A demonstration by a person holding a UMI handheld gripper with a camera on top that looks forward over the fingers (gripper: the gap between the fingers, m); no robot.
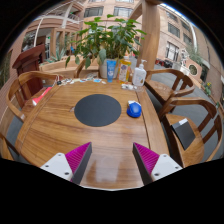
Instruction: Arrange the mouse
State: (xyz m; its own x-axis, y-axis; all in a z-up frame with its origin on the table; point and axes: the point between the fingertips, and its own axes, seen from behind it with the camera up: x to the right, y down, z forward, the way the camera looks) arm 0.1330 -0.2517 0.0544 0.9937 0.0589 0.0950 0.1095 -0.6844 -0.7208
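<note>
A blue mouse [134,110] lies on the wooden table [60,120], just right of a round black mouse pad [97,109] at the table's middle. My gripper [112,160] is open and empty, held above the near part of the table. Its magenta pads [77,157] stand wide apart with bare wood between them. The mouse and the pad are well beyond the fingers, the mouse ahead and a little to the right.
At the far edge stand a potted plant [103,42], a blue can [111,69], a bottle [125,71] and a white dispenser bottle [140,75]. A red item [41,96] lies at the left. Wooden chairs [190,125] surround the table.
</note>
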